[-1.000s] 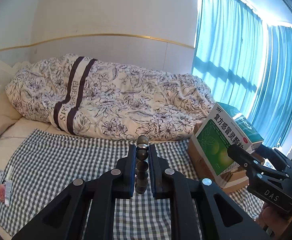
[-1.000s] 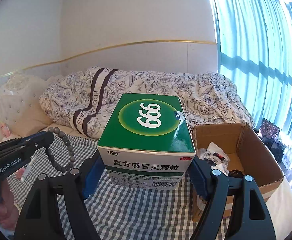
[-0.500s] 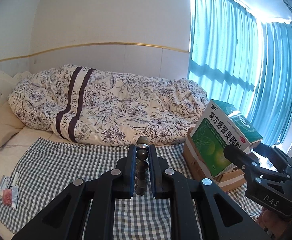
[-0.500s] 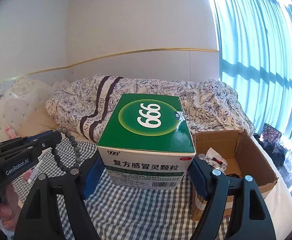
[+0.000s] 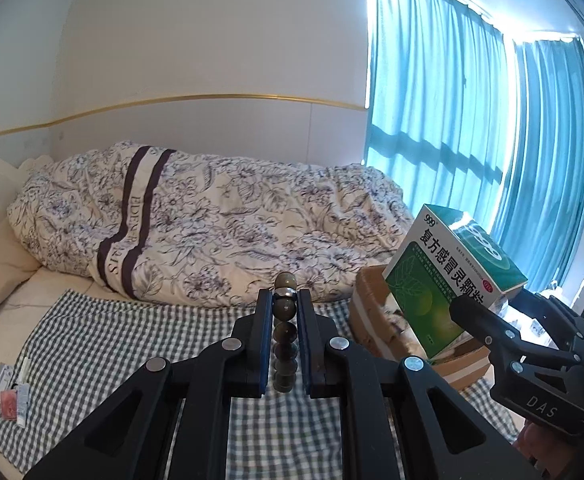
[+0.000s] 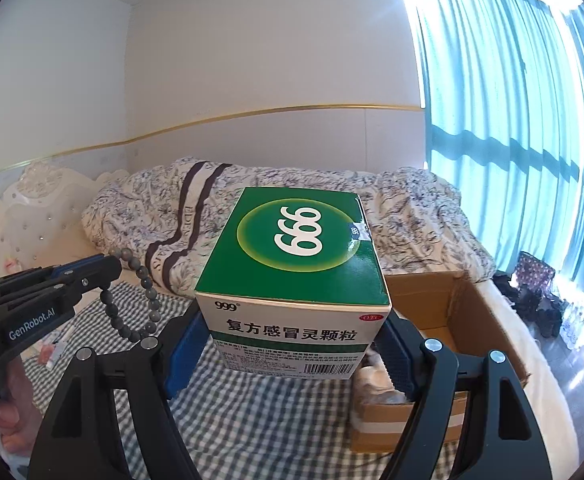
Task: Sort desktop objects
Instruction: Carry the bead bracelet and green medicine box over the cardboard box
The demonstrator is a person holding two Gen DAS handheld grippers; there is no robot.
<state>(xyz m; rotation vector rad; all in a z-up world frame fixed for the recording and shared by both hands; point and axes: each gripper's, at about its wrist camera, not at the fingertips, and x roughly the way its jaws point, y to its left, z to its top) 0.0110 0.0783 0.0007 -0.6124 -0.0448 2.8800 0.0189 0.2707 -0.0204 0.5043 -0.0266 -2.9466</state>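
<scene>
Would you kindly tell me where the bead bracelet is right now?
The bead bracelet hangs clamped in the left tongs, held above the checked cloth, left of the green medicine box in the right wrist view.

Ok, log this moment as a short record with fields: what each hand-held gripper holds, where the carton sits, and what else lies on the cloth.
left hand-held gripper: shut on bead bracelet, loop hanging below the fingers
right hand-held gripper: shut on green medicine box, held in the air
cardboard box: open, on the checked cloth, right of the medicine box, some contents inside
small packets: at the cloth's left edge
background: floral quilt, blue curtains
</scene>
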